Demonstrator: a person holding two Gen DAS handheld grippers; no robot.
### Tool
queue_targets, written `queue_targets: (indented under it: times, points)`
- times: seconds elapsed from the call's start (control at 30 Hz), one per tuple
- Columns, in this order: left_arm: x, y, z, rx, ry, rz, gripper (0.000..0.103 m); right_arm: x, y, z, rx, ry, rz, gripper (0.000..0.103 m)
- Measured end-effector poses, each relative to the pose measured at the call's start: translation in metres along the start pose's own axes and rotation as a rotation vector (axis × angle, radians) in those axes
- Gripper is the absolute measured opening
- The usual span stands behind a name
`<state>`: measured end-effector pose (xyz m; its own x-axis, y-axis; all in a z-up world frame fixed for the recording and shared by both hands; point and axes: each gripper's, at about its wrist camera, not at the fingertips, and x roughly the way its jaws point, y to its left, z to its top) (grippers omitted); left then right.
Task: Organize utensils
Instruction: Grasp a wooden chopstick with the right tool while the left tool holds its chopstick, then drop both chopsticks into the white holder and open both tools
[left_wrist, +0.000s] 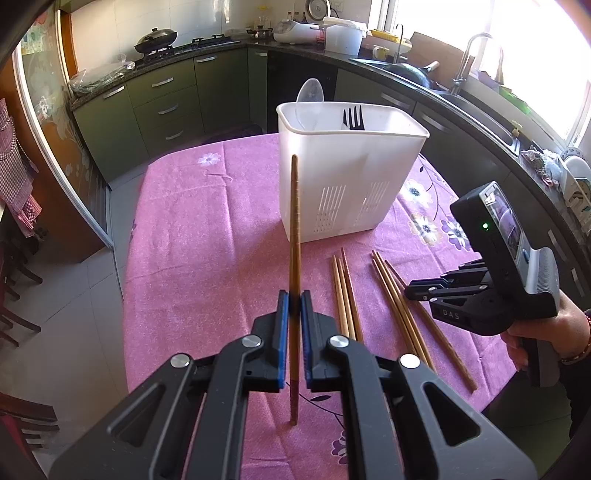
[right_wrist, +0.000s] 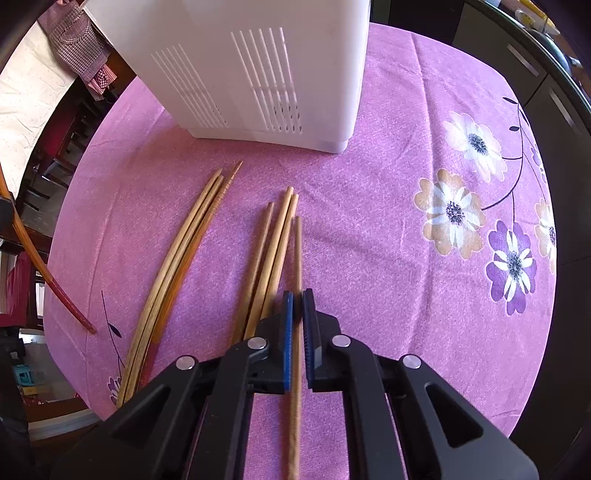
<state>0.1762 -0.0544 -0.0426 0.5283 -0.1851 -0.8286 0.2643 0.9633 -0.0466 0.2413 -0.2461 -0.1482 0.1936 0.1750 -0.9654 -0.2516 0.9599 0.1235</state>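
Wooden chopstick (left_wrist: 294, 236) clamped in left gripper (left_wrist: 294, 302), right gripper (right_wrist: 297, 301) pinching another chopstick (right_wrist: 297, 254)

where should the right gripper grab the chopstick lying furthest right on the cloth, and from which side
Grip the rightmost chopstick on its thicker near half, coming down from above with a finger on either side. It lies flat on the tablecloth, slightly apart from the neighbouring chopsticks, so that side has room. The right gripper already straddles it there; whether it is clamped is unclear.
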Motion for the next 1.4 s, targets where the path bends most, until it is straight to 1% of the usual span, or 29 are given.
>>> queue_targets:
  times: [0.13,0.3,0.43,0.6,0.7,0.83,1.1,1.4]
  points:
    - [-0.002,0.001,0.0,-0.002,-0.003,0.0,0.007,-0.029,-0.006,-0.004,0.009,-0.078,0.037,0.006]
    - [-0.008,0.002,0.001,0.003,-0.02,0.003,0.007,-0.094,-0.01,-0.015,0.009,-0.255,0.051,0.006]
    - [-0.015,0.003,0.0,0.005,-0.039,0.008,0.007,-0.138,-0.008,-0.032,-0.004,-0.385,0.054,0.006]
    - [-0.025,0.004,-0.003,0.007,-0.067,0.015,0.007,-0.173,-0.013,-0.063,-0.007,-0.491,0.072,0.006]
    - [-0.029,0.003,-0.004,0.01,-0.079,0.023,0.007,-0.185,-0.011,-0.082,-0.021,-0.527,0.064,0.006]
    - [-0.031,0.003,-0.004,0.021,-0.081,0.025,0.007,-0.19,-0.008,-0.093,-0.032,-0.534,0.059,0.006]
    - [-0.038,0.0,-0.002,0.03,-0.095,0.022,0.007,-0.192,-0.01,-0.092,-0.035,-0.546,0.066,0.006]
    - [-0.042,-0.004,0.012,0.037,-0.111,0.003,0.007,-0.205,-0.01,-0.076,-0.033,-0.573,0.085,0.006]
